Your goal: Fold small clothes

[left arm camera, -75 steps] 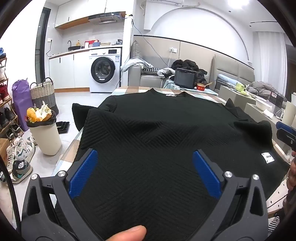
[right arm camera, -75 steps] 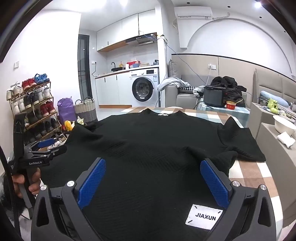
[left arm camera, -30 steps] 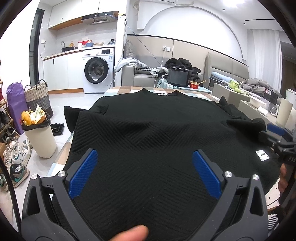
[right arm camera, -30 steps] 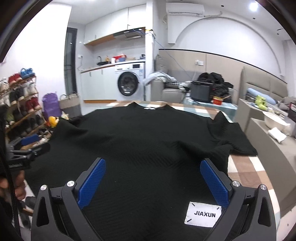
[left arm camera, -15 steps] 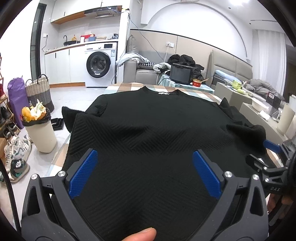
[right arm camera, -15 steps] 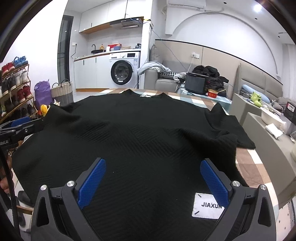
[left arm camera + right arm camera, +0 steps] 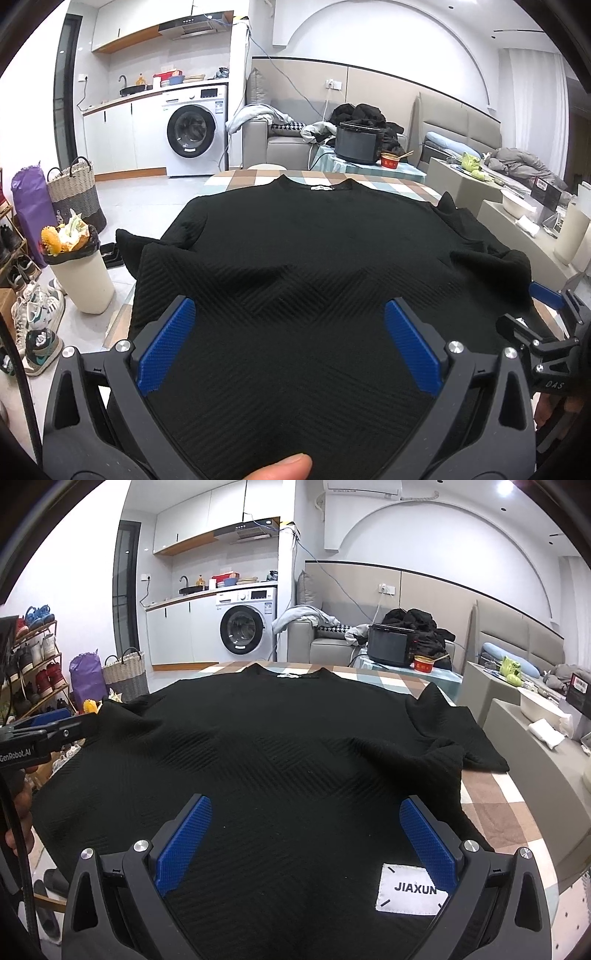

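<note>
**Black Sweater Spread Flat, Both Grippers Poised at Its Hem**

At the near edge of the table (image 7: 491,808), a black sweater (image 7: 306,258) with a raised chevron weave lies face up, its hem toward the cameras and its collar toward the far edge. The left gripper (image 7: 291,339) hangs over the hem's left side with its blue pads (image 7: 166,343) spread wide, nothing between them; a fingertip (image 7: 280,467) shows at the bottom of that view. The right gripper (image 7: 303,845) sits over the hem's right side, likewise wide apart and holding nothing, just beside a white label (image 7: 410,890) reading "JIAXUN" sewn near the sweater's corner. Both sleeves are folded in over the body, one at the left edge, one at the right, where the checked tablecloth shows bare. Beyond the table's left edge stand a full waste bin (image 7: 79,273) and a woven basket (image 7: 74,195). Farther back are a black appliance (image 7: 391,644), a grey sofa (image 7: 284,144) heaped with clothes, and a washing machine (image 7: 194,134) against the far wall.
</note>
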